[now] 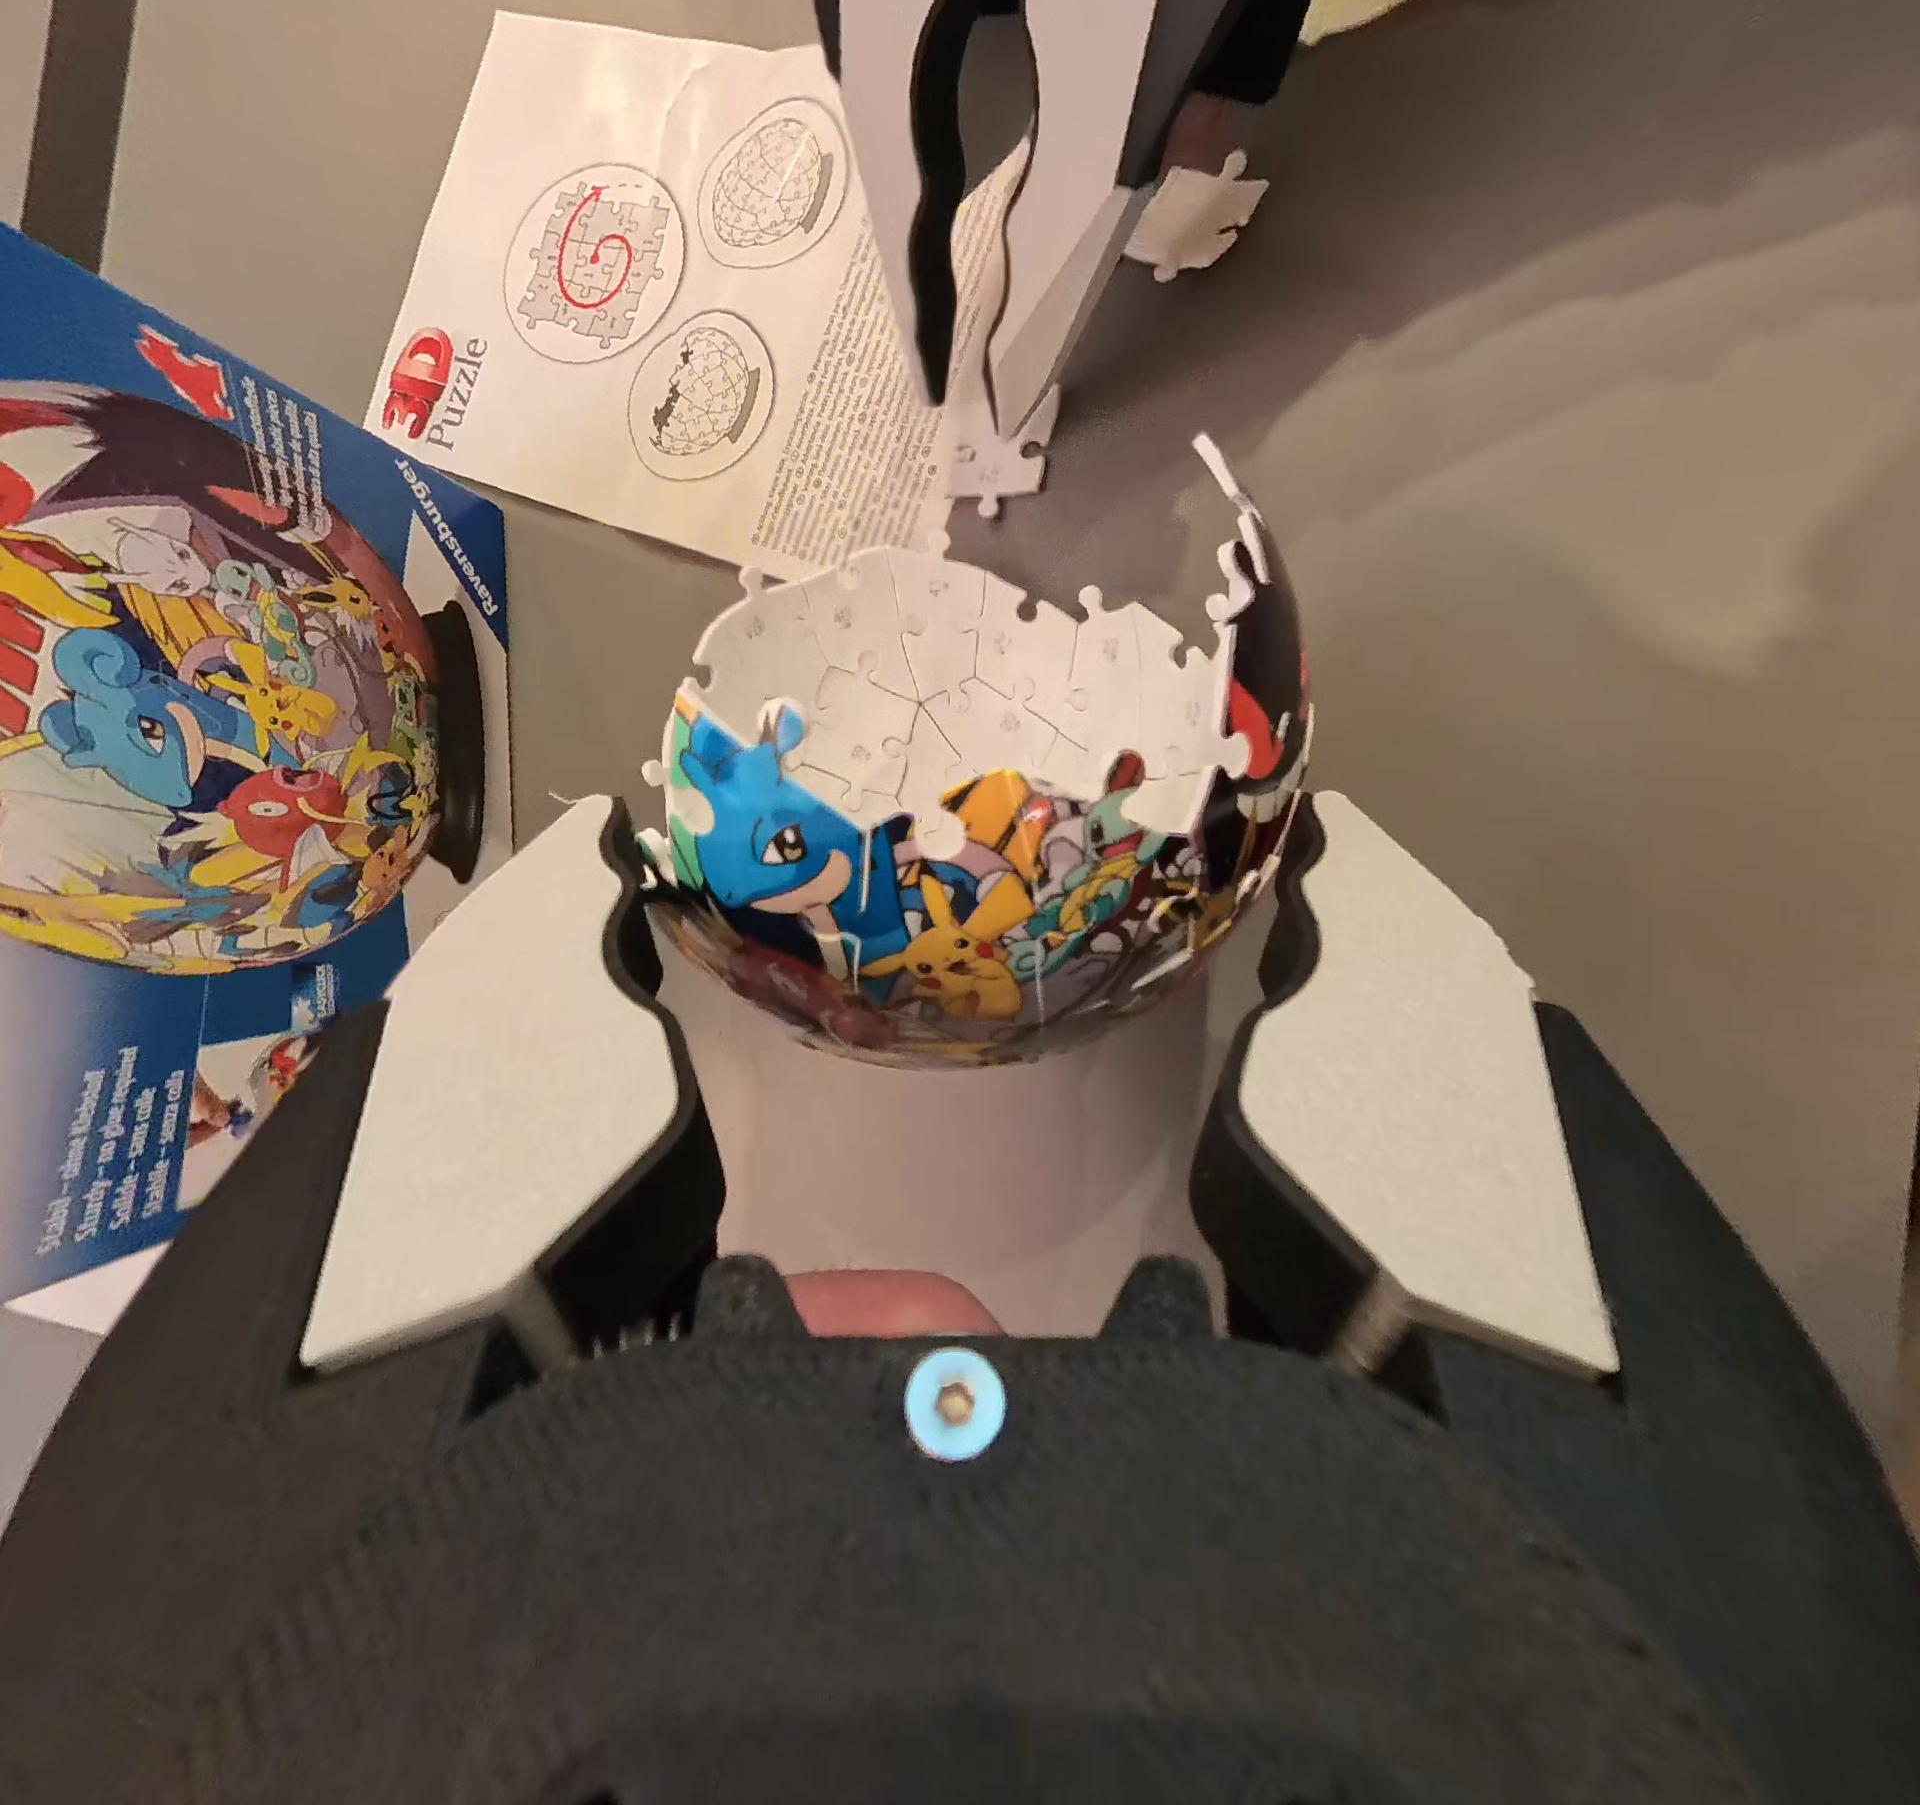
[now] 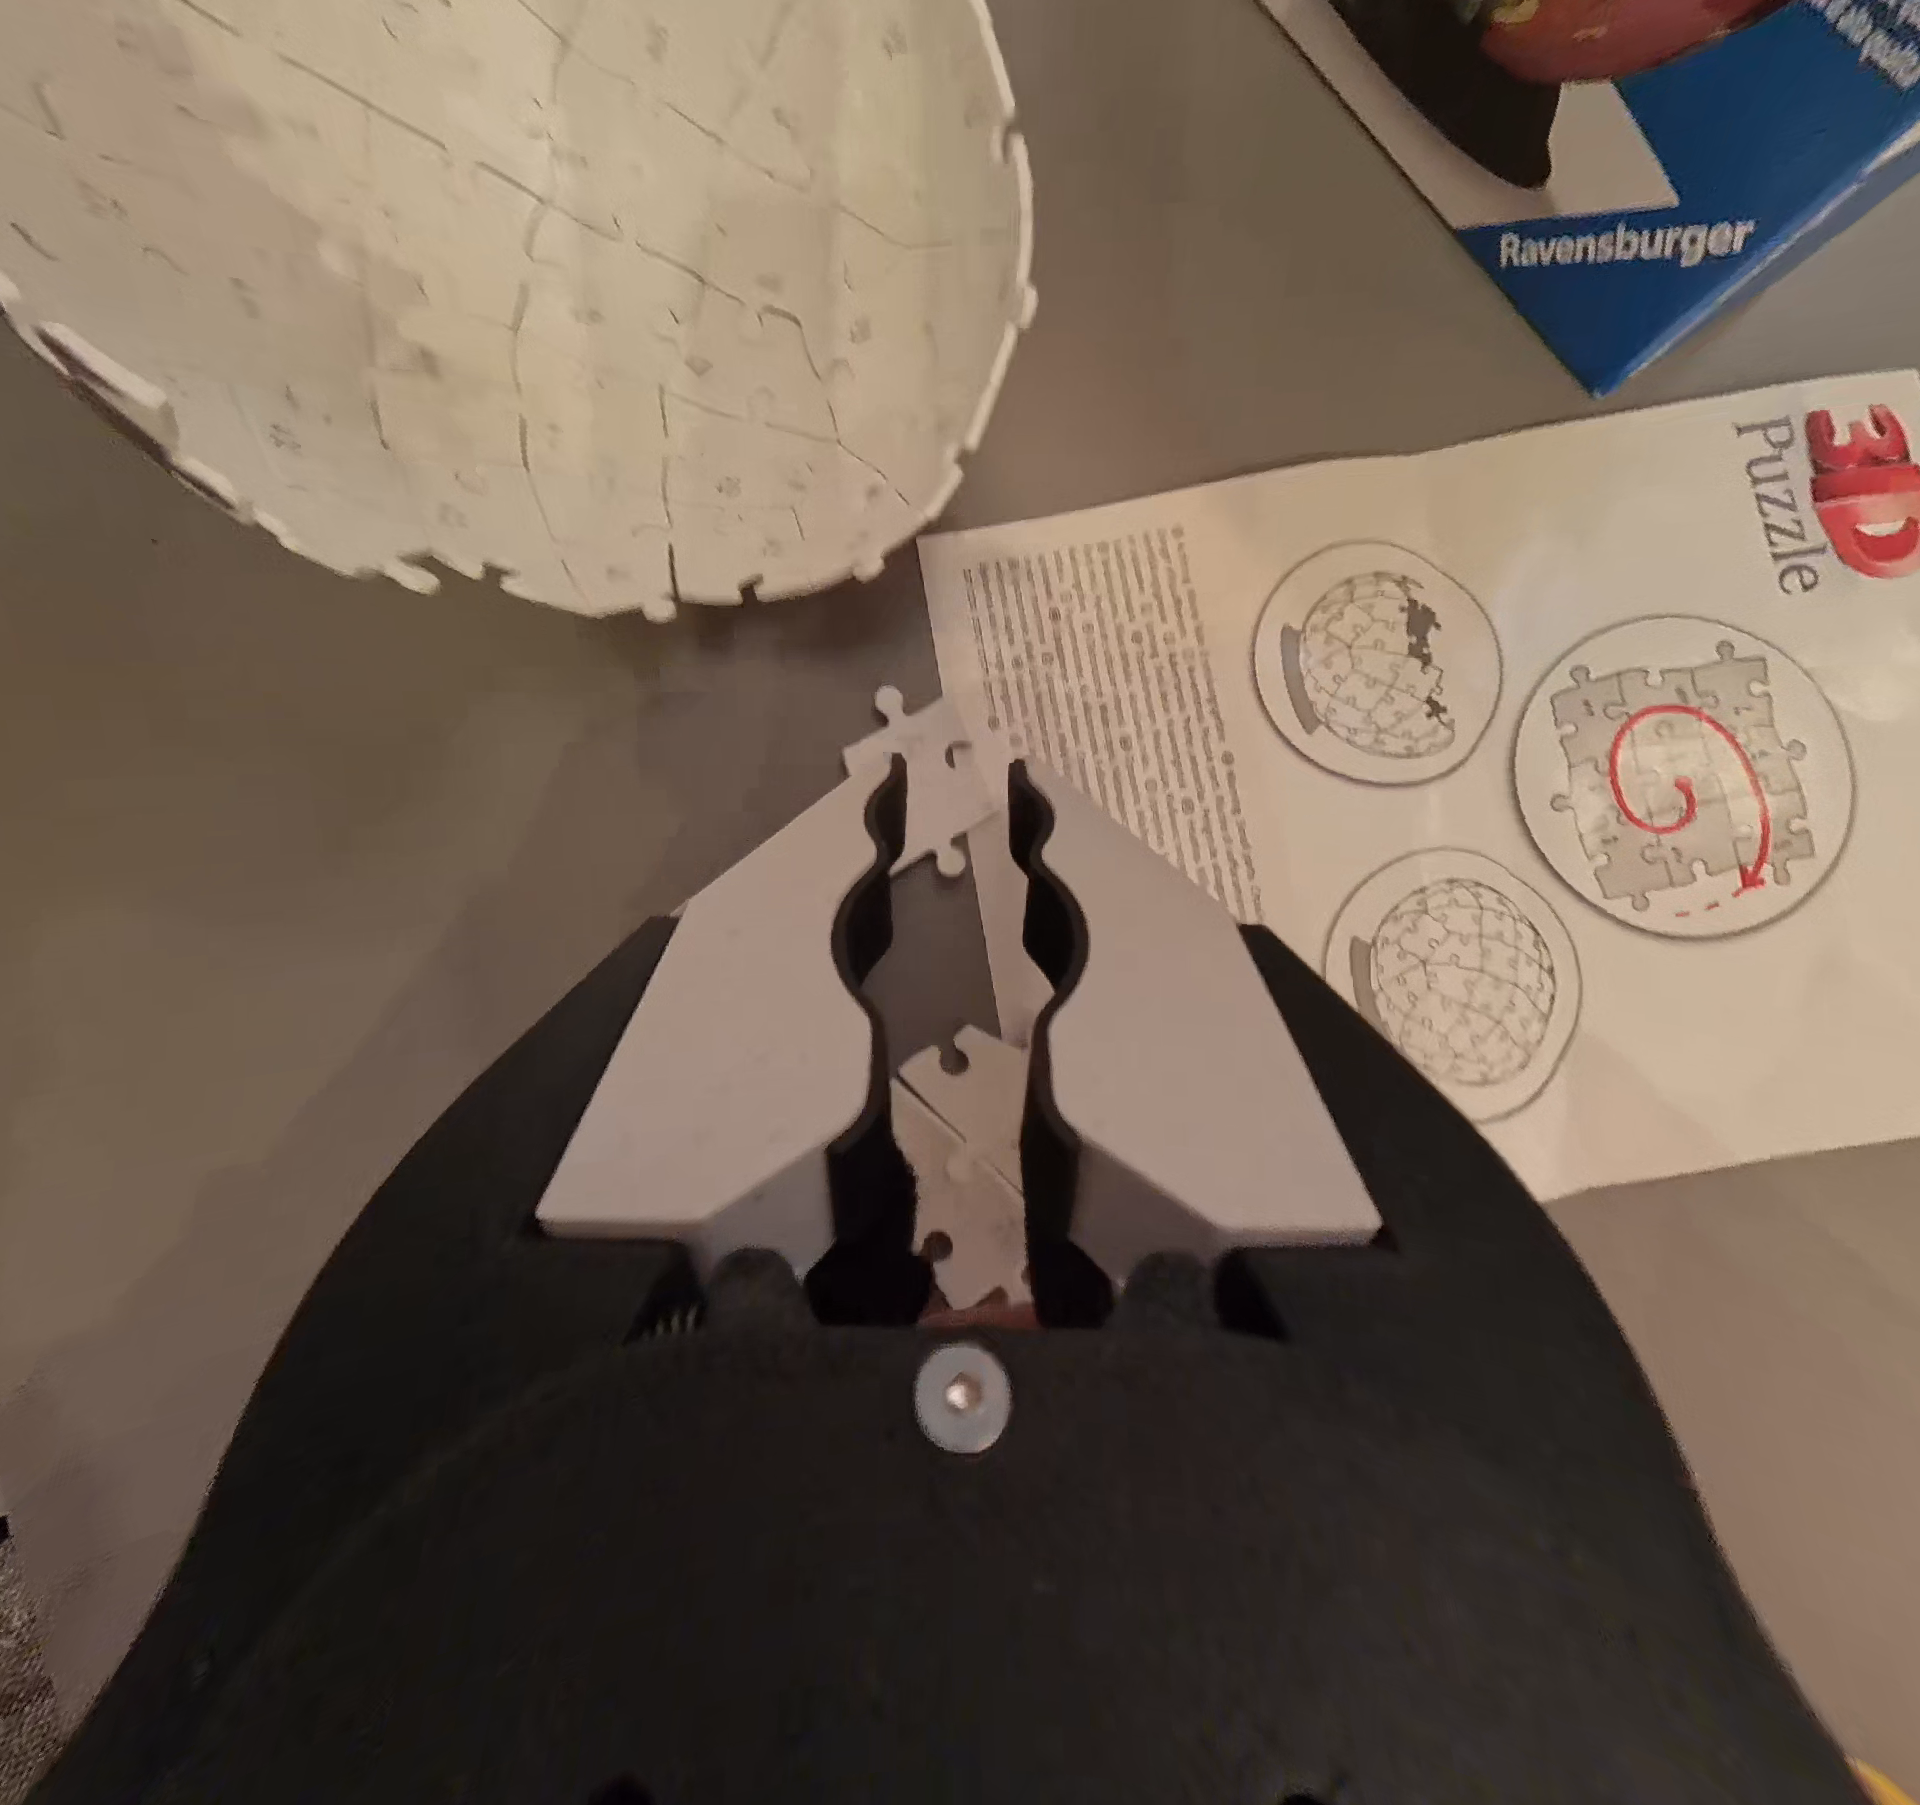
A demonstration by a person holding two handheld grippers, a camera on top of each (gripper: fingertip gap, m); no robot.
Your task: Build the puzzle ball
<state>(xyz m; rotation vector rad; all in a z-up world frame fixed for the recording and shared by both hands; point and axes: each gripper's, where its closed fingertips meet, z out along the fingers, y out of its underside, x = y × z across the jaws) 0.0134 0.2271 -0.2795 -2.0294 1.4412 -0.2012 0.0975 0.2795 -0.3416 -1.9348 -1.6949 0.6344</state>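
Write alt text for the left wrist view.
The left claw grips a half-built puzzle ball over a grey table. Beyond it, the right claw reaches a loose white piece beside an instruction sheet.

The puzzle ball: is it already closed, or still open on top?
Still open. The puzzle ball is a partial shell: its jagged rim and white inside show, between the left gripper's fingers.

The half-built curved plastic puzzle ball (image 1: 977, 820) is plain white inside and printed outside with bright cartoon creatures in blue, yellow, red and black. The loose white jigsaw piece (image 2: 935, 799) is unprinted on its visible face. The blue cardboard box (image 1: 239, 737) bears the same multicoloured ball picture. The white paper instruction sheet (image 1: 644, 301) carries grey diagrams and a red spiral, on a grey matte tabletop (image 1: 1558, 612).
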